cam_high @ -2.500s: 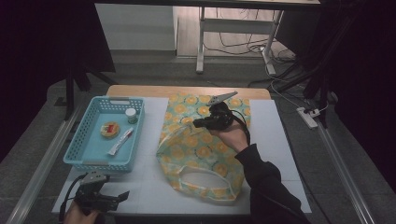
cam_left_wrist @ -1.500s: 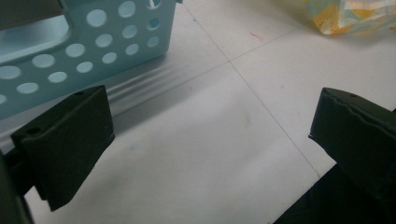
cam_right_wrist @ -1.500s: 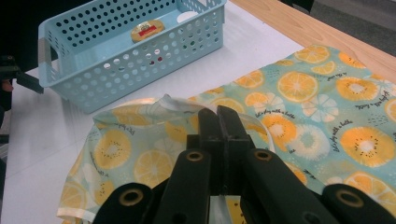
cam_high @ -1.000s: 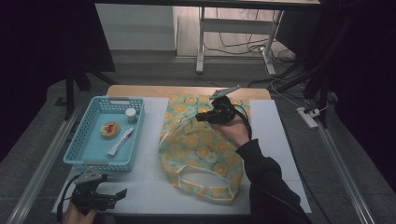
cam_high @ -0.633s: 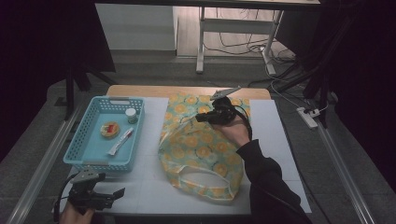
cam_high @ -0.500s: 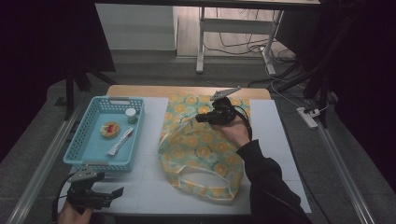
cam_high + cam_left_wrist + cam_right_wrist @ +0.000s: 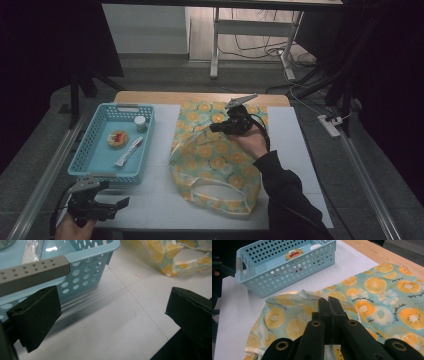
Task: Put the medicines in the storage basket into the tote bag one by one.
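- Bench (image 7: 300,150): white top, wooden strip along the far edge. Everything sits on the white part.
- Bag (image 7: 215,160): soft printed fabric with orange slices on teal, lying mid-bench, just right of the basket. Loop handle and mouth at the near end. The cloth humps up under the right gripper, so part of it is lifted off the bench.
- Handling call: light, limp, no stiffness. It will drape and fold wherever it isn't supported, and one pinch point won't keep the mouth open. Printed cloth looks smooth, so a shallow bite could slip. Best holds look like the hemmed rim or the loop handle, where the layers are doubled.
- Basket (image 7: 112,142): blue perforated plastic, left side of the bench. Holds a small white-lidded jar, a round yellow-and-red item and a slim white tube. Rigid; take it by the rim or end handles.
- Right gripper (image 7: 216,128): over the far half of the bag, fingers (image 7: 329,305) closed tight together on a raised fold of the bag's rim.
- Left gripper (image 7: 117,204): near-left corner of the bench, just in front of the basket. Fingers (image 7: 37,315) stand wide apart, nothing between them, only bare bench below.
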